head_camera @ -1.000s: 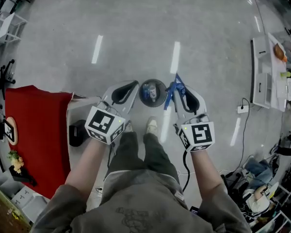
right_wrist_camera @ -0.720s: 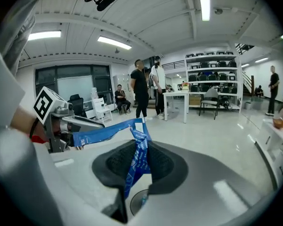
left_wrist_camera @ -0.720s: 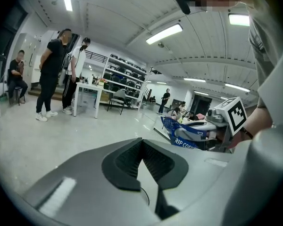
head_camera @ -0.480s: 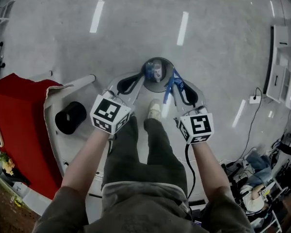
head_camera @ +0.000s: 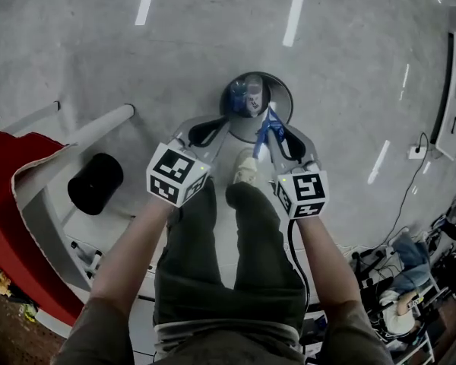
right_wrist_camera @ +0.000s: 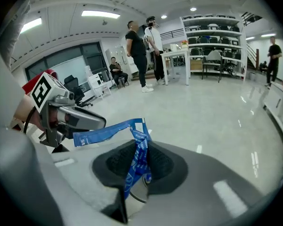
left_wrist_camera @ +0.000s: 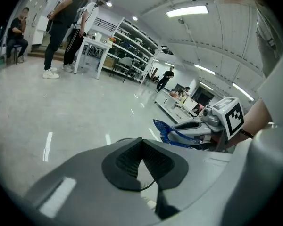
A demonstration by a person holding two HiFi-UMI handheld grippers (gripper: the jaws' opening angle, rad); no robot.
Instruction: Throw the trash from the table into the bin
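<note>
The right gripper (head_camera: pixel 276 125) is clamped on a blue wrapper (head_camera: pixel 266 137), a thin strip of printed film, just above the centre of the head view. It sits at the lower edge of the round bin (head_camera: pixel 280 96), which stands on the floor (head_camera: pixel 213 36) in the upper middle of the frame. In the right gripper view the strip rises between the ribbed pads (right_wrist_camera: pixel 117 162), folds over and trails off to the left with its free end loose. The left gripper (head_camera: pixel 217 125) hangs just beside it at the bin's lower-left edge, closed with nothing between its jaws. A pale object (head_camera: pixel 248 97) lies in the bin, too small to name.

The wrapper looks almost weightless, limp and slick. It would probably flutter sideways rather than drop straight, and it may cling to a pad once the jaws part. A pinch across its flat width, as here, seems the surest hold. It is best let go low and squarely over the bin's mouth.
</note>
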